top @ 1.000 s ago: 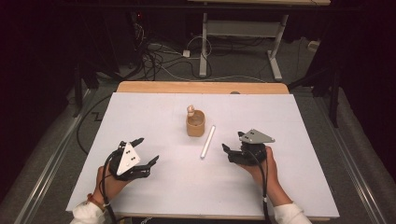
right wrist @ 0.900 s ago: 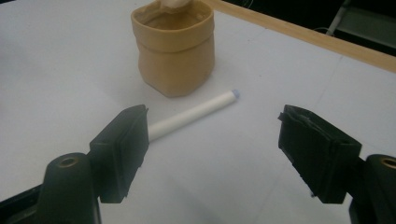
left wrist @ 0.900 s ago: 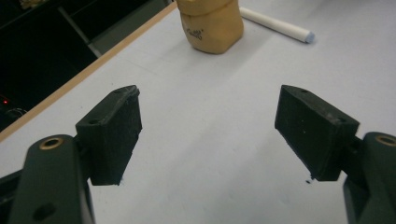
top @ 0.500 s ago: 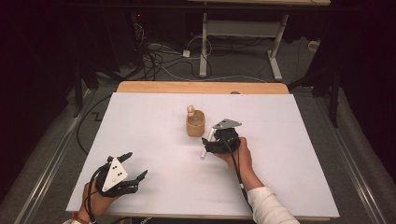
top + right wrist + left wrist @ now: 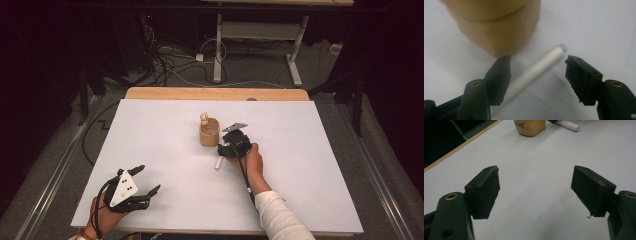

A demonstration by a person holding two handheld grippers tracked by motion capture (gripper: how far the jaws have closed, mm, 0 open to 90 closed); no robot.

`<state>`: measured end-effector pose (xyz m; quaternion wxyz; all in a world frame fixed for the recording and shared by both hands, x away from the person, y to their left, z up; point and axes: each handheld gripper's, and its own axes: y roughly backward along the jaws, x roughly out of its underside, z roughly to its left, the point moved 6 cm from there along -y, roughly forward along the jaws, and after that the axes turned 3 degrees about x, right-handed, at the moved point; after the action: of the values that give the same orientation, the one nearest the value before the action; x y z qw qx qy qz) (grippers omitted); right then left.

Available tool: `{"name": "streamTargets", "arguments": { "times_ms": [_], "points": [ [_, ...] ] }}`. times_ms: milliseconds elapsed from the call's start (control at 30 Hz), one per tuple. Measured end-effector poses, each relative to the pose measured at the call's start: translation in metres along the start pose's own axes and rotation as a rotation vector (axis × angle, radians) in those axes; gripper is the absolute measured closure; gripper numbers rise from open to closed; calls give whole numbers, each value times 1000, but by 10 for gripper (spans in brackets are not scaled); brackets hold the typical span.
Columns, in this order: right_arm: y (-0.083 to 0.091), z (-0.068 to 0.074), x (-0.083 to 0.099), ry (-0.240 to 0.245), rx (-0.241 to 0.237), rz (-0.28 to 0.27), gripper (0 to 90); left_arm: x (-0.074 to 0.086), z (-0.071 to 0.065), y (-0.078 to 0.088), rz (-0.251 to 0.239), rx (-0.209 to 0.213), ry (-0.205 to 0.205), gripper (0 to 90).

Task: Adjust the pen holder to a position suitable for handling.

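At the near left of the white tabletop (image 5: pixel 150 130), the left claw (image 5: pixel 147 181) is resting in the person's hand with its jaws spread wide and nothing between them. It is sitting well apart from the work, and in the left gripper view it is looking across bare white surface toward the wooden cup (image 5: pixel 530 127) and one end of the white stick (image 5: pixel 569 125) far off.

Moving toward the middle, the wooden cup (image 5: pixel 209 133) is standing upright, with a small pale knob poking up at its far rim. Just beside it on the right, the white stick (image 5: pixel 218 162) is lying flat on the tabletop.

The right claw (image 5: pixel 223 152) is hovering low over that stick, jaws spread on either side of it but not yet pinching. In the right gripper view the white stick (image 5: pixel 537 66) is running between the two black jaws, and the left jaw is sitting right up against the base of the wooden cup (image 5: pixel 496 27).

Judging from this, the reach is done and the grasp is still ahead: closing, lifting and probably dropping the stick into the cup are all left.

The stick's long axis is running from near to far across the tabletop, tilted slightly, with its bluish tip pointing away from the right hand, past the cup's side.
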<state>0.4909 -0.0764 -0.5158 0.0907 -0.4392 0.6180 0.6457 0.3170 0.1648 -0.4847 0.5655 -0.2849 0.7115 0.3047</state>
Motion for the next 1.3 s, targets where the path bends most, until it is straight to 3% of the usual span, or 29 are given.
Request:
{"name": "streamTargets", "arguments": {
  "times_ms": [100, 200, 233, 267, 367, 500, 567, 700, 1100, 1300],
  "points": [
    [-3, -1, -1, -17, -8, 5, 396, 0, -1, 0, 1, 5, 0, 224],
    [-5, -3, -3, -51, -21, 14, 566, 0, -1, -1, 2, 8, 10, 225],
    [-5, -3, -3, -51, -21, 14, 566, 0, -1, -1, 2, 8, 10, 226],
    [-5, -4, -4, -81, -8, 15, 693, 1, -2, -1, 6, 12, 12, 226],
    [-6, -5, -6, -98, 19, 29, 771, 3, -4, -1, 15, 20, 5, 226],
    [-7, -3, -8, -96, 47, 49, 781, 5, -5, -2, 24, 29, 8, 226],
    [-7, -2, -9, -67, 54, 59, 787, 7, -6, -3, 36, 34, 7, 227],
    [-6, -3, -11, -54, 34, 67, 788, 10, -7, -5, 45, 40, 5, 228],
    [27, -20, -17, -53, -6, -72, 788, 9, -2, -5, 35, 35, 18, 228],
    [53, -32, -20, -62, -32, -190, 788, 11, -1, -6, 40, 31, 16, 228]
  ]
}}
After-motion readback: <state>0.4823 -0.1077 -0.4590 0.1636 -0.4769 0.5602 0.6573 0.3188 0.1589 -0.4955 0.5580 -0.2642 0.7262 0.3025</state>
